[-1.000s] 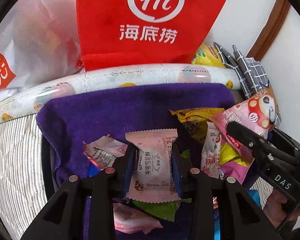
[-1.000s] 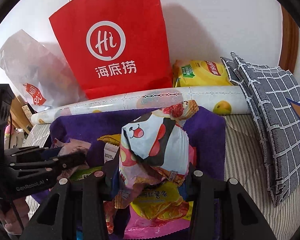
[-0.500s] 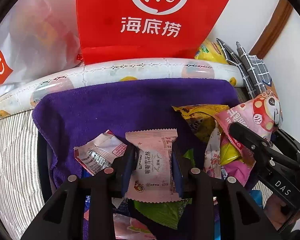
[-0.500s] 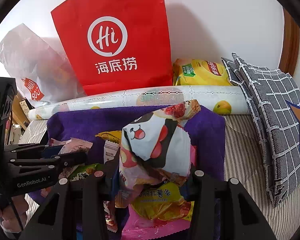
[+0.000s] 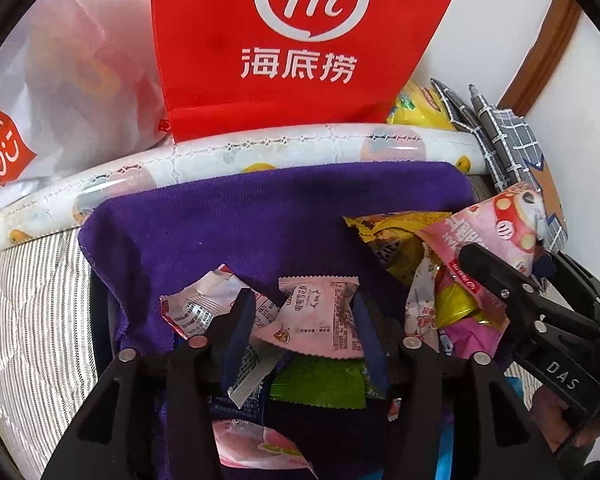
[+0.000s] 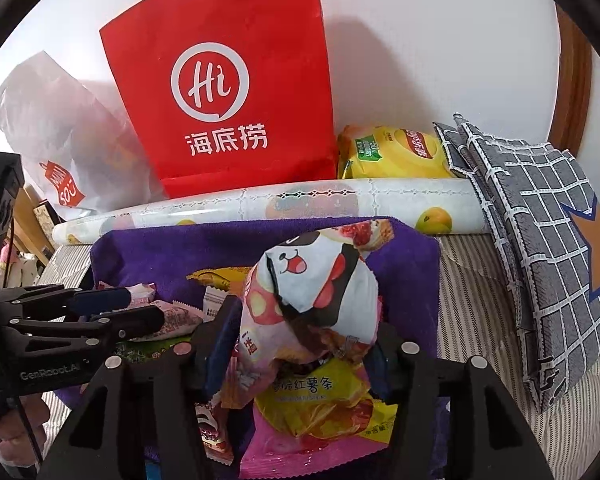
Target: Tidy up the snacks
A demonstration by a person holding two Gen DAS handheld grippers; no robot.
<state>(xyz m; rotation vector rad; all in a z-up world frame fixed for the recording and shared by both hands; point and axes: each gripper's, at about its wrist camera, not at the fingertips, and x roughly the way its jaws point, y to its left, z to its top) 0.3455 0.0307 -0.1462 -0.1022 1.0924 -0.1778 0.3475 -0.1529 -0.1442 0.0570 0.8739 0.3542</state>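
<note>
Snacks lay heaped in a container lined with a purple towel (image 5: 284, 208), which sat on a striped mattress (image 5: 40, 300) in front of a rolled fruit-print sheet (image 5: 228, 156), a red paper bag (image 6: 220, 92) and a white plastic bag (image 5: 60, 92). Your left gripper (image 5: 304, 320) had just been opening: its blue pads stood apart, and the pale pink wrapped candy (image 5: 320, 320) sat tilted between them, loose on the left side and possibly brushing the right pad, over a green packet (image 5: 320, 384) and beside a crumpled red-and-white wrapper (image 5: 204, 308). Your right gripper (image 6: 304, 340) had also just been widening, with the pink cartoon-face snack bag (image 6: 316, 288) upright between its fingers; the left pad looked clear of the bag, while the right pad was hidden behind it, so I could not tell whether any contact remained. Under that bag lay a yellow sweet-potato strip pack (image 6: 324, 404) and a magenta packet (image 6: 300, 456). A yellow tea pack (image 6: 392, 152) and a grey checked cushion (image 6: 540, 240) stood to the right.
</note>
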